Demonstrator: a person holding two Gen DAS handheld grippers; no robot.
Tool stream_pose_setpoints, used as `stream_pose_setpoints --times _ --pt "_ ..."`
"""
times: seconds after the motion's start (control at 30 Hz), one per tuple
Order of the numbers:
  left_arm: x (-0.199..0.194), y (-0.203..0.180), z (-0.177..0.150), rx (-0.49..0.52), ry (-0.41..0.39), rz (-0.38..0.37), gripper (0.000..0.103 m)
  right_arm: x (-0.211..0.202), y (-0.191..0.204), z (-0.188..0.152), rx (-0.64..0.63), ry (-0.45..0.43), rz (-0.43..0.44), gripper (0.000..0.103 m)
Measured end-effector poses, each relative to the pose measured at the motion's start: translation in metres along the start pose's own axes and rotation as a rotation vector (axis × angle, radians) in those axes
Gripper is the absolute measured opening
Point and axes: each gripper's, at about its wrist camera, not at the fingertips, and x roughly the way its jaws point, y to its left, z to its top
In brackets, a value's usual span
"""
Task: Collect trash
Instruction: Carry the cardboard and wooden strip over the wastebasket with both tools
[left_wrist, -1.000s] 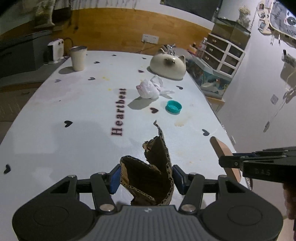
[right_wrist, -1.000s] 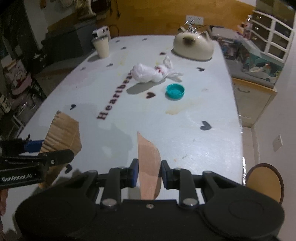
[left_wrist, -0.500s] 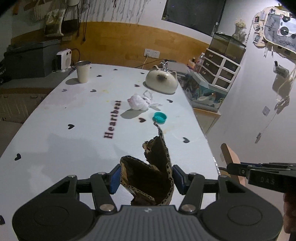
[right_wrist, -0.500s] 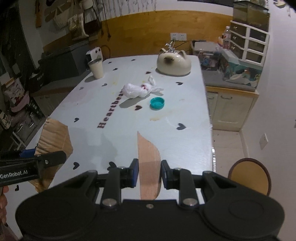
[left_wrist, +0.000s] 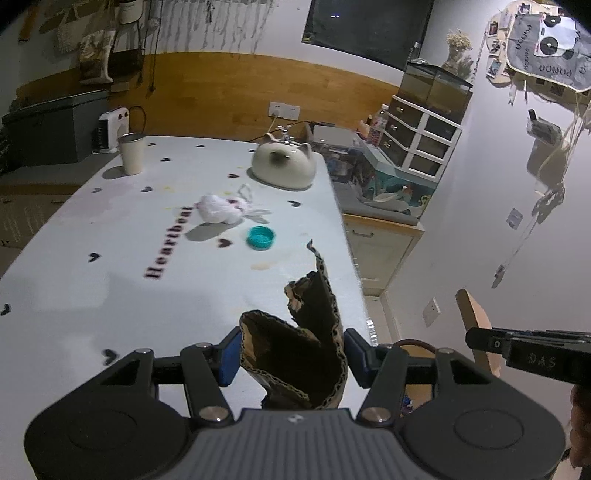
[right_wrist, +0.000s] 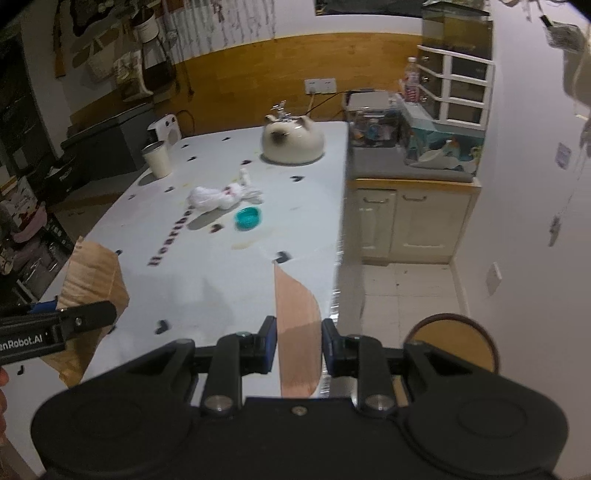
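— Cardboard first: where does each piece sit?

— The left gripper (left_wrist: 291, 354) is closed on a torn cardboard scrap (left_wrist: 303, 347), curled between the blue pads, its ragged tip pointing up and away over the table (left_wrist: 74, 280). The right gripper (right_wrist: 298, 347) pinches a flat cardboard strip (right_wrist: 297, 332) edge-on; the strip's long axis runs straight ahead along the fingers.

— Both full, then. What trash is left on the table?

— A crumpled white plastic bag (right_wrist: 218, 197) and a teal bottle cap (right_wrist: 248, 217), just beside each other, past the middle of the table toward its right edge. The bag lies with its long axis across the table, knotted tails pointing to the right edge.

— Which way from the grippers?

— Ahead of both, well apart from them, and lower. From the right wrist view they sit forward and slightly left; from the left wrist view, forward and roughly centred. The right gripper hangs over the table's near right edge, so I judge it marginally nearer to the cap.

— Anything not trash?

— A cat-faced ceramic pot (left_wrist: 282, 166) near the far right corner and a white cup (left_wrist: 130, 153) toward the far left edge. I see no bin in either view, so where the cardboard goes I can't say.
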Motion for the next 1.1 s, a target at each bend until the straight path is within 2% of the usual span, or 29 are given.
stream_pose_setpoints --times 0.3,0.57,0.9,1.1 --pt "0.050 -0.081 0.010 0.000 0.016 -0.004 0.058 0.011 -0.094 0.017 0.009 0.014 -0.014 0.026" --pt "0.105 -0.139 0.018 0.010 0.062 -0.015 0.058 0.040 -0.167 0.030 0.018 0.043 -0.028 0.026" --pt "0.192 -0.206 0.022 0.069 0.164 -0.083 0.058 0.085 -0.249 0.036 0.075 0.107 -0.064 0.026" --pt "0.258 -0.235 0.012 0.068 0.282 -0.165 0.058 0.122 -0.301 0.027 0.144 0.163 -0.122 0.026"
